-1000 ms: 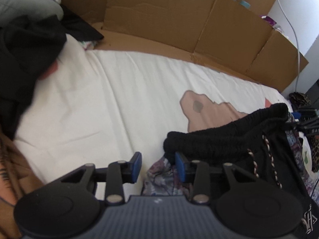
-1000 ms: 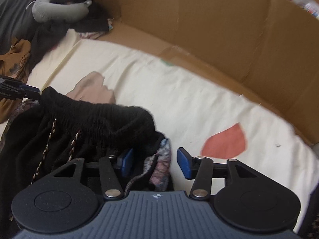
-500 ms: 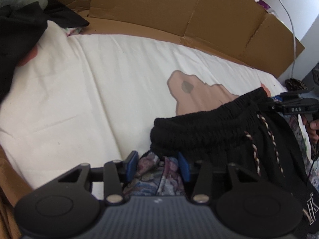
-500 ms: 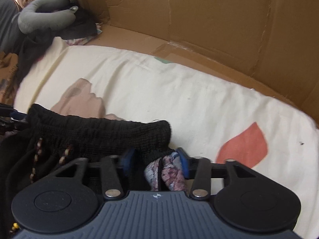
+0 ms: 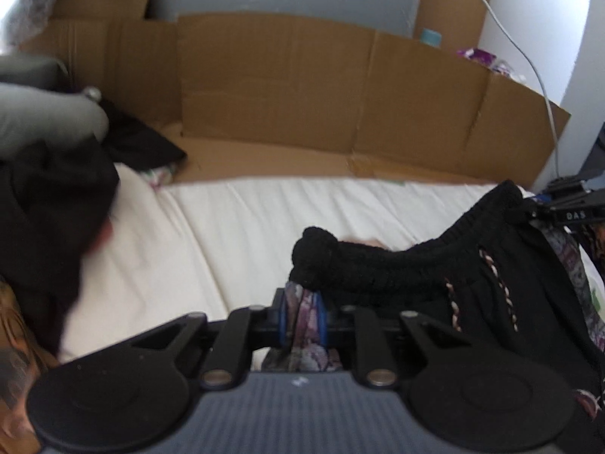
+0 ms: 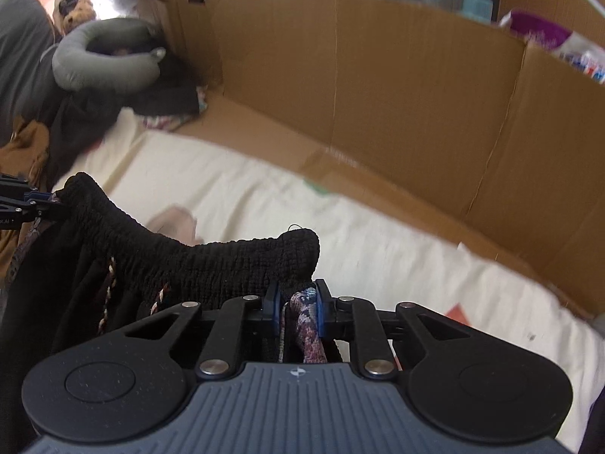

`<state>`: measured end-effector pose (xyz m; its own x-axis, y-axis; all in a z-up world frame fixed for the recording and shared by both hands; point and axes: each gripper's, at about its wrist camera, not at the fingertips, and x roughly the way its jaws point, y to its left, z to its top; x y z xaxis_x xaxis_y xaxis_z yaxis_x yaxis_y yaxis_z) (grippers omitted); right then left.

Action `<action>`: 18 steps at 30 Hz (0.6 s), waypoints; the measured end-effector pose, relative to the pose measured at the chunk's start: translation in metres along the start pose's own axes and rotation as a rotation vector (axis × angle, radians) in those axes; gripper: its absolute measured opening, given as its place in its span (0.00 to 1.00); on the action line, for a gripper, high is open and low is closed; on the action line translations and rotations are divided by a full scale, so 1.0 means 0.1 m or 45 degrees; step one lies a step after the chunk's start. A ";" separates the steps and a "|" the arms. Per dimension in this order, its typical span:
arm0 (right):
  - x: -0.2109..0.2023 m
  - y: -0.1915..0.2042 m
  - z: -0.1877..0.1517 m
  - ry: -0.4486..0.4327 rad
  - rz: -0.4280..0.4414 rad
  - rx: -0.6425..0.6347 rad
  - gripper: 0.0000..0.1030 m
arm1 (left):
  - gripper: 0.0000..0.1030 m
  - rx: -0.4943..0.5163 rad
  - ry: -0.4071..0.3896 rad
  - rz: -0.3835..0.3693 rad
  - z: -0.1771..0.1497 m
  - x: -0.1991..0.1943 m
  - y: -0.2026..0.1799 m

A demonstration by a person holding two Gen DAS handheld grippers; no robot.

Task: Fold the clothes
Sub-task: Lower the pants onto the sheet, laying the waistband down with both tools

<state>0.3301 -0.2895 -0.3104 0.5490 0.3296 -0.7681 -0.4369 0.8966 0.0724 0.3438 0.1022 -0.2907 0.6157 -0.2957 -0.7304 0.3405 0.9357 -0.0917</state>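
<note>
Left wrist view: your left tongs (image 5: 301,316) are clamped shut on a fold of patterned fabric (image 5: 302,312) at bottom centre, blue pads pressed into it from both sides. The black drawstring pants (image 5: 397,268) hang from that grip point; the elastic waistband runs from just above the tongs up to the right edge of the frame, where your right tongs (image 5: 529,208) hold the other end. Braided drawstrings (image 5: 499,291) dangle on the right. A cream sheet (image 5: 234,234) fills mid-frame below the garment. Cardboard wall (image 5: 302,87) across the top. Dark clothes pile (image 5: 49,204) at left, blurred.

Right wrist view: right tongs (image 6: 297,304) are closed on the same patterned fabric (image 6: 308,314) plus the black waistband edge, bottom centre. Pants (image 6: 159,261) stretch from there to the left edge, where the left tongs (image 6: 45,200) pinch the far corner; the waistband sags between the two grips, off the sheet (image 6: 378,249). Grey neck pillow (image 6: 102,60) in the upper left, on dark clothes. Cardboard (image 6: 397,94) behind.
</note>
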 end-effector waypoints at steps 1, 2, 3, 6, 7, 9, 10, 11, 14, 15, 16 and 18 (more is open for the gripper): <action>-0.01 0.01 0.04 -0.012 -0.009 0.001 0.16 | 0.16 0.010 -0.005 0.013 0.04 0.01 0.01; -0.01 0.01 0.09 -0.022 -0.017 0.002 0.16 | 0.16 0.019 -0.007 0.026 0.08 0.03 0.02; -0.01 0.02 0.13 -0.029 -0.024 0.002 0.16 | 0.16 0.025 -0.006 0.035 0.11 0.04 0.03; 0.07 0.04 0.25 -0.033 -0.046 -0.004 0.16 | 0.16 0.028 -0.007 0.064 0.20 0.13 0.07; 0.09 0.04 0.29 -0.033 -0.053 -0.006 0.16 | 0.16 0.025 -0.008 0.073 0.23 0.16 0.09; 0.15 0.04 0.35 -0.026 -0.066 0.003 0.16 | 0.16 0.016 -0.008 0.088 0.29 0.23 0.12; 0.19 0.03 0.38 -0.018 -0.072 0.012 0.16 | 0.16 0.010 -0.008 0.095 0.32 0.26 0.13; 0.23 0.02 0.41 -0.009 -0.078 0.021 0.16 | 0.16 0.008 -0.001 0.101 0.34 0.30 0.14; 0.33 0.00 0.47 0.020 -0.094 0.031 0.16 | 0.16 0.018 0.026 0.119 0.39 0.42 0.16; 0.37 0.01 0.48 0.029 -0.100 0.027 0.16 | 0.16 0.022 0.032 0.125 0.40 0.46 0.17; 0.40 0.01 0.49 0.034 -0.105 0.022 0.16 | 0.16 0.019 0.035 0.129 0.42 0.48 0.18; 0.45 0.01 0.52 0.040 -0.113 0.013 0.16 | 0.16 0.014 0.037 0.140 0.44 0.52 0.20</action>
<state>0.3913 -0.2580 -0.3113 0.5626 0.2393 -0.7913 -0.3799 0.9250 0.0095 0.4143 0.0970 -0.3010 0.6291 -0.1852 -0.7550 0.2800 0.9600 -0.0023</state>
